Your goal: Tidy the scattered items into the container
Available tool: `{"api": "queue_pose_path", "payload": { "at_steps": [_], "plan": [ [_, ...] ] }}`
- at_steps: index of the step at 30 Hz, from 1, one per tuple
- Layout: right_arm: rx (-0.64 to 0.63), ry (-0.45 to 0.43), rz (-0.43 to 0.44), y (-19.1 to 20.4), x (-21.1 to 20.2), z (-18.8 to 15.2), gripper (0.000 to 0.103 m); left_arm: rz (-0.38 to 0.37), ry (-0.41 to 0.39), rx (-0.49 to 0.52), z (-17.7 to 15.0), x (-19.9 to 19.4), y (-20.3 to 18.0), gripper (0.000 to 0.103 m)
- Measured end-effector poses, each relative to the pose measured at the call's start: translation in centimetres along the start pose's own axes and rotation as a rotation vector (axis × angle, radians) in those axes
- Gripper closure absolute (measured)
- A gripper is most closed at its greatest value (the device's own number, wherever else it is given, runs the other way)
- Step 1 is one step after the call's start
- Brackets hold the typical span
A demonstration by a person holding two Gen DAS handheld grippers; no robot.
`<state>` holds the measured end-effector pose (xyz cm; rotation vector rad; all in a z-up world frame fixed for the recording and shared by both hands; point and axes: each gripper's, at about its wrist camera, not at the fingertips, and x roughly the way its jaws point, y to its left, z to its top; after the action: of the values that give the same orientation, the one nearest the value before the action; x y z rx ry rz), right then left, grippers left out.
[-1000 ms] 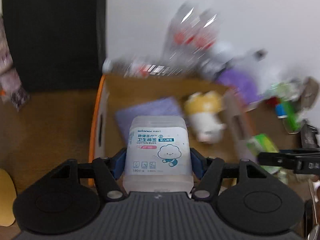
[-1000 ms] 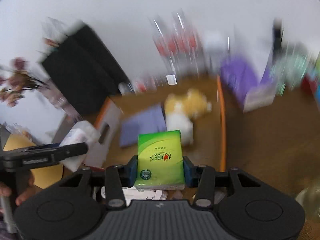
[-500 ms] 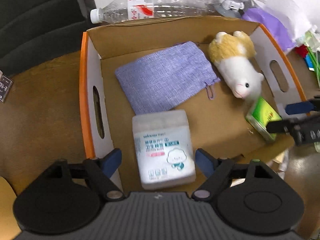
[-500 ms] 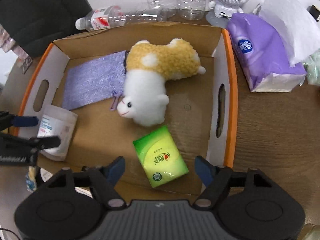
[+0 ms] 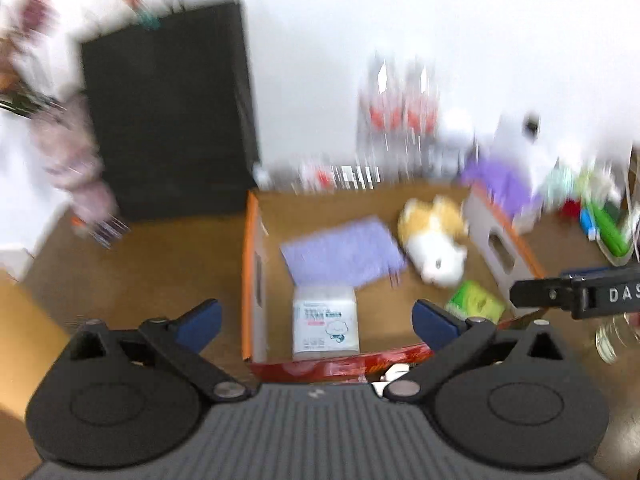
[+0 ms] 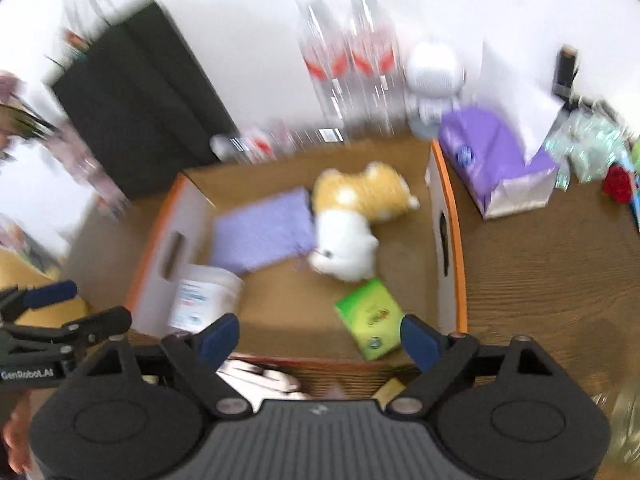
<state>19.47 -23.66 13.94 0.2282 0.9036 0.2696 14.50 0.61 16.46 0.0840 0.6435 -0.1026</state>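
The cardboard box with orange rims [image 5: 250,264] [image 6: 450,240] stands on the wooden table. Inside lie a white cotton-bud box [image 5: 325,326] [image 6: 202,300], a green tissue pack [image 5: 474,304] [image 6: 370,320], a purple cloth [image 5: 340,254] [image 6: 260,236] and a yellow-white plush toy [image 5: 434,240] [image 6: 352,220]. My left gripper [image 5: 316,320] is open and empty, above the box's near left side. My right gripper [image 6: 320,334] is open and empty, above the near wall. Both views are blurred.
Clear bottles [image 6: 348,68] stand behind the box and one lies along its back wall. A purple tissue pack [image 6: 496,160] and small clutter [image 5: 600,224] lie to the right. A black bag [image 5: 168,112] stands at the back left. Loose items [image 6: 260,376] lie before the box.
Both grippers let go of their items inside the box, opened wide, and have now pulled back and up. The cotton-bud box and green tissue pack stay in the box.
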Motion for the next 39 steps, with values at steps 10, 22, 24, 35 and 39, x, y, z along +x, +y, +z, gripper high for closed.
{"api": "queue_pose_path", "payload": {
  "at_steps": [10, 22, 24, 35, 39],
  "plan": [
    [-0.1, -0.402, -0.025, 0.0, -6.3, -22.4, 0.0, -0.03, -0.191, -0.058, -21.4, -8.2, -2.5, 0.0],
    [-0.198, -0.179, -0.215, 1.5, -2.3, -27.3, 0.0, 0.034, 0.04, -0.061, -23.0, -4.7, -3.0, 0.0],
    [-0.198, -0.181, -0.214, 1.4, -2.3, -27.6, 0.0, 0.034, 0.041, -0.06, -22.9, -4.6, -3.0, 0.0],
    [-0.193, -0.186, -0.221, 1.4, -2.4, -27.9, 0.0, 0.036, 0.041, -0.063, -23.3, -4.7, -3.4, 0.0],
    [-0.192, -0.186, -0.221, 1.4, -2.4, -28.0, 0.0, 0.036, 0.041, -0.063, -23.3, -4.7, -3.4, 0.0]
  ]
}}
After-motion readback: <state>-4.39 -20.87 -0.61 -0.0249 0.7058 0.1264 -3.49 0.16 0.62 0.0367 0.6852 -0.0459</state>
